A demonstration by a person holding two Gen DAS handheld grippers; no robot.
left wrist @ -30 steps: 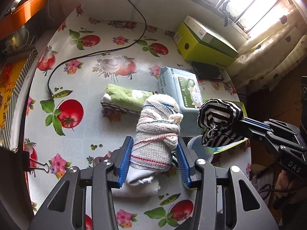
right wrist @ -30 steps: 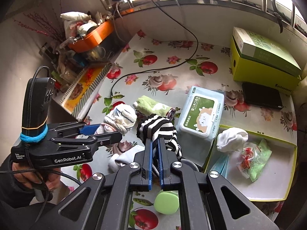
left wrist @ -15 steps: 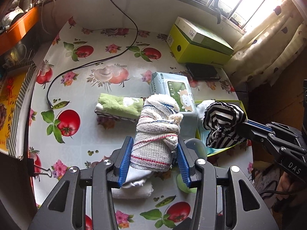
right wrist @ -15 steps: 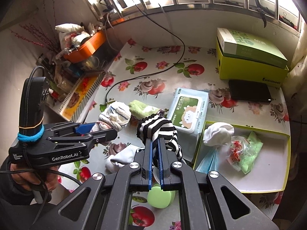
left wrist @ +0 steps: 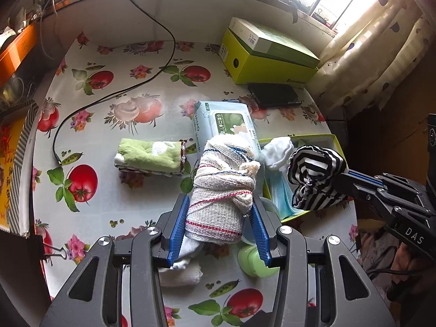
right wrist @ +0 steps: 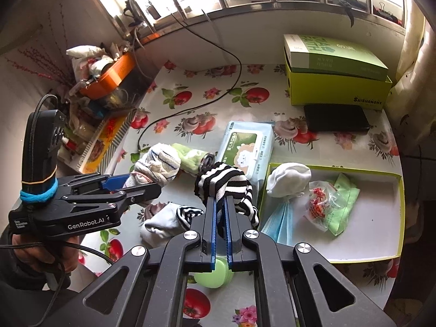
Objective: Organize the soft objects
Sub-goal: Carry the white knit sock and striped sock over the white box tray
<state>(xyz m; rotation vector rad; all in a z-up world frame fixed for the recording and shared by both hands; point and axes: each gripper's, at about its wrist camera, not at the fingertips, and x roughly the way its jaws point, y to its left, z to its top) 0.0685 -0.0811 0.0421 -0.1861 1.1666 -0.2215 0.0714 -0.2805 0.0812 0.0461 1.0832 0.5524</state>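
Left claw: jaws spread wide and clamped on the waffle-weave cloth roll, blue pads pressed to both its sides, the roll carried clear above the table.
Right claw: pinched nearly closed on the black-and-white striped cloth, which bunches up over the fingertips and hangs down to its right.
Between the claws: they hang side by side in the air, apart, the striped bundle to the right of the roll in the left wrist view.
Below the left claw: a white sock lying on the table.
Below the right claw: a round pale green container.
Ahead of the left claw: a folded green towel and a pack of wet wipes.
Right of the right claw: a shallow yellow-green tray, with a white cloth ball, a blue face mask and a green packet in it.
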